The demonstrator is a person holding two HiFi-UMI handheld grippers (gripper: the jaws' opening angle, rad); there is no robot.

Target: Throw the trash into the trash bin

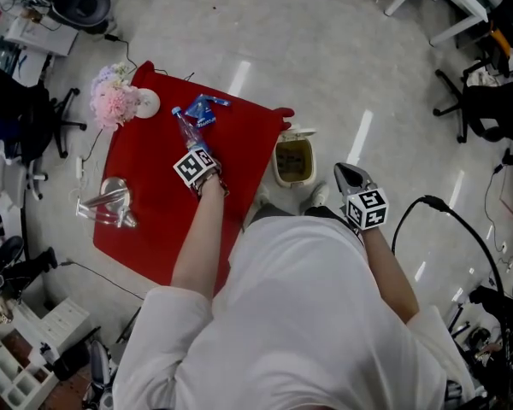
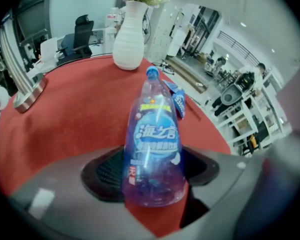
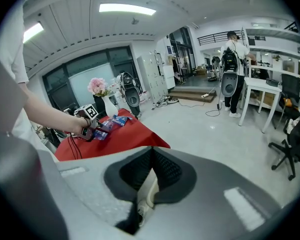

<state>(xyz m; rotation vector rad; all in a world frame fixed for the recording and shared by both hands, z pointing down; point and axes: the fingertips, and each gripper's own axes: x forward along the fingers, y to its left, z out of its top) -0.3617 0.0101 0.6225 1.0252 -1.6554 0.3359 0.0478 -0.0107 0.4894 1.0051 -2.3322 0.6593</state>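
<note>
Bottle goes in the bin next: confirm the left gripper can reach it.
Likely yes: the bottle lies on the red cloth between the open jaws of the left gripper, with nothing covering it.

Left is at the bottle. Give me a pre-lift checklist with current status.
1. Bottle lies between the left gripper jaws: ok.
2. Pads pressing firmly on the bottle: cannot tell; they stand at its sides, but contact is not clear.
3. Trash bin open on top, on the floor beside the red table: ok.
4. Right gripper out of the way: ok; its jaws are together and empty, and it hangs next to the bin, not over its opening.
5. All trash cleared from the table: not ok; a blue wrapper lies beyond the bottle.
</note>
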